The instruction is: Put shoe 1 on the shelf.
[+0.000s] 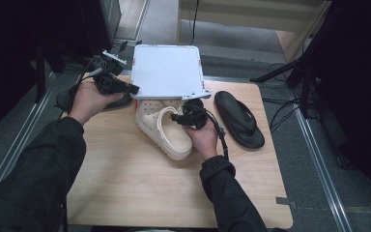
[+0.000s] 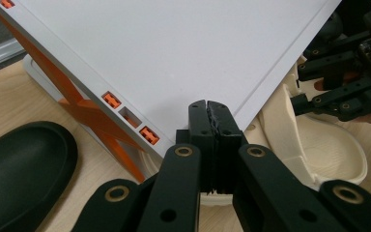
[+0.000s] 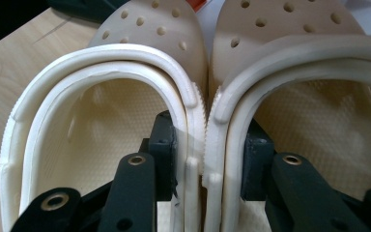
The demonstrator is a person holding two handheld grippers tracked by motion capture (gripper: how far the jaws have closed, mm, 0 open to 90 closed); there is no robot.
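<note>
Two cream clogs (image 1: 166,133) lie side by side on the wooden table, their toes under a raised white lid (image 1: 166,70). My right gripper (image 1: 176,117) has one jaw inside each clog, and it is shut on their two touching inner walls (image 3: 200,121). The left clog (image 3: 101,121) and right clog (image 3: 319,96) press together between the jaws of my right gripper (image 3: 205,140). My left gripper (image 1: 134,89) is shut on the near corner of the lid (image 2: 174,48), and its fingertips (image 2: 210,108) meet on the thin edge. The lid hides the clogs' toes from above.
A black flip-flop (image 1: 239,118) lies to the right of the clogs. A second black flip-flop (image 2: 19,169) lies under my left hand. The box's side has orange cross braces (image 2: 84,108). Bare tabletop (image 1: 140,188) runs to the near edge.
</note>
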